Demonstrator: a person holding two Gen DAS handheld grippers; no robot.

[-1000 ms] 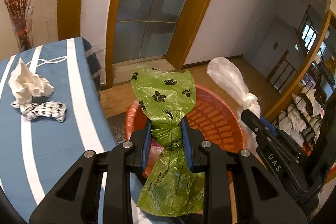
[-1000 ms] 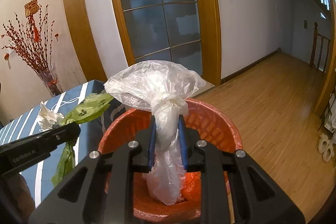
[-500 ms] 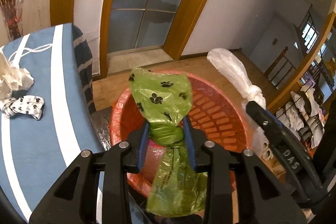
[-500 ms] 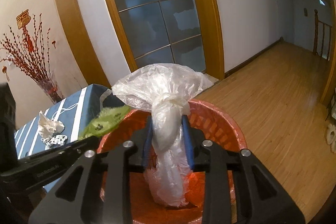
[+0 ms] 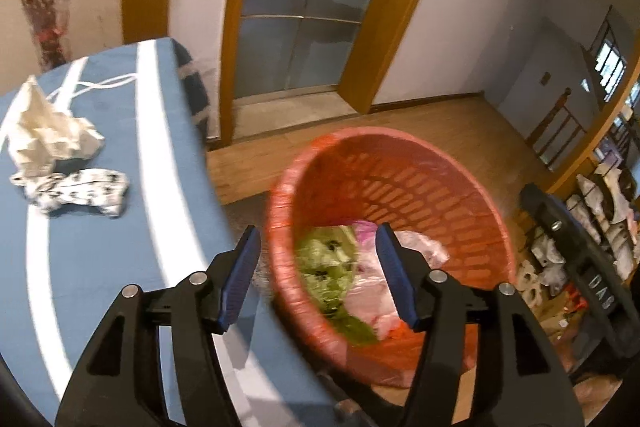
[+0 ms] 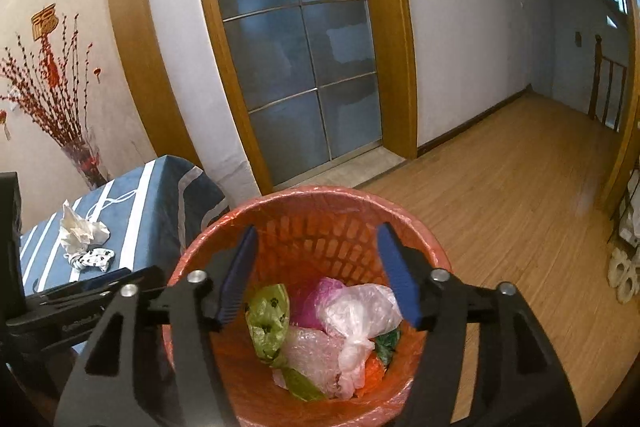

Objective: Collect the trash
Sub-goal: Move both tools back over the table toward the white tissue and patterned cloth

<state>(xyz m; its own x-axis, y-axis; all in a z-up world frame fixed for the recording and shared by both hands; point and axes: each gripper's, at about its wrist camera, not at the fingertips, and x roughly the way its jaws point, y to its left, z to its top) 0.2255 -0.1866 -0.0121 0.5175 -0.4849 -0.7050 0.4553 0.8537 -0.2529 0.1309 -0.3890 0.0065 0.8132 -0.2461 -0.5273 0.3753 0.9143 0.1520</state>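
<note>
The orange trash basket (image 5: 472, 195) (image 6: 304, 203) stands on the floor beside the blue table. Inside it lie the green paw-print bag (image 5: 328, 267) (image 6: 268, 319) and the clear white plastic bag (image 6: 360, 315) among other wrappers. My left gripper (image 5: 318, 271) hangs over the basket's near left rim, its jaws opening with nothing between them. My right gripper (image 6: 318, 267) is above the basket mouth, its jaws opening too and holding nothing. On the table remain a crumpled white tissue (image 5: 48, 131) (image 6: 80, 231) and a black-and-white patterned bag (image 5: 80, 191) (image 6: 92, 259).
The blue striped tablecloth (image 5: 100, 267) ends right next to the basket. A glass door with a wooden frame (image 6: 296, 47) lies behind. A vase of red branches (image 6: 80, 151) sits by the wall. Wooden floor (image 6: 500, 195) stretches to the right, with a cluttered rack (image 5: 600, 219).
Both grippers have opened. The green bag dropped from the left one and the clear bag from the right one, and both now lie in the basket. The left gripper sank a little.
</note>
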